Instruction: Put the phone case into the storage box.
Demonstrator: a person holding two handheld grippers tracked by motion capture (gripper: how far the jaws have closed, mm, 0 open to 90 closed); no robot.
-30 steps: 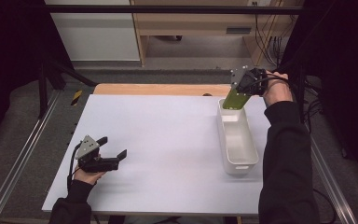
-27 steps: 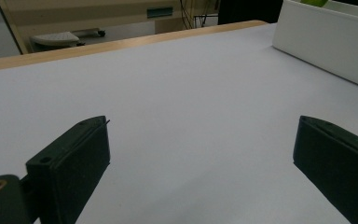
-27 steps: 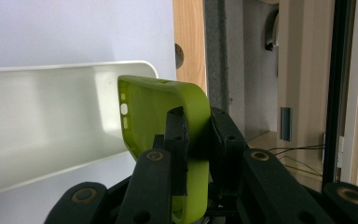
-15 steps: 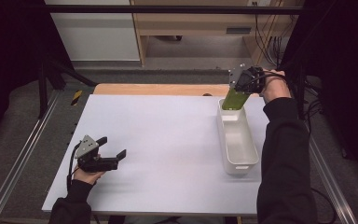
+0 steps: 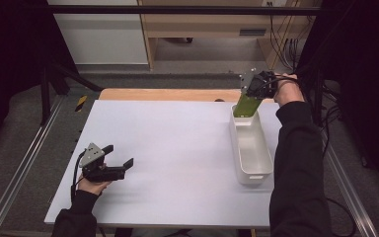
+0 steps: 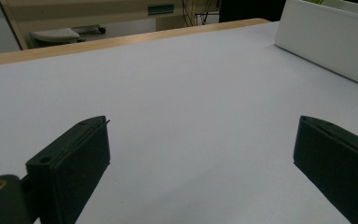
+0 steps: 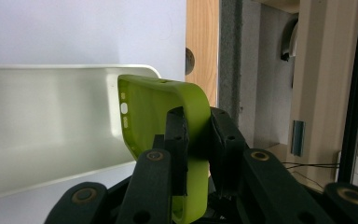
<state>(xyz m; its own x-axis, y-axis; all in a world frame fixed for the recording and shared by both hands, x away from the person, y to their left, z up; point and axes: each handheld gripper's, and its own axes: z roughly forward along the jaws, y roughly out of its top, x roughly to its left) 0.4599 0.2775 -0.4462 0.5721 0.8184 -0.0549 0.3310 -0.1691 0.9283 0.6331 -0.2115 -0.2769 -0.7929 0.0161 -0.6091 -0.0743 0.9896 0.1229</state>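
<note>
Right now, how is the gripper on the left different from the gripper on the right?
The left gripper has its jaws wide apart with nothing between them; the right gripper is shut on the wall of a green phone case. The left gripper sits low over the white table near the front edge; the right gripper is held at the far end of the white bin. Both have black jaws and a hand holding them.

White table (image 5: 177, 148), perhaps wooden-edged

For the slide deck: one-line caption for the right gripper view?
Right hand-held gripper clamped on the wall of a green phone case, held at the end of a white bin.
</note>
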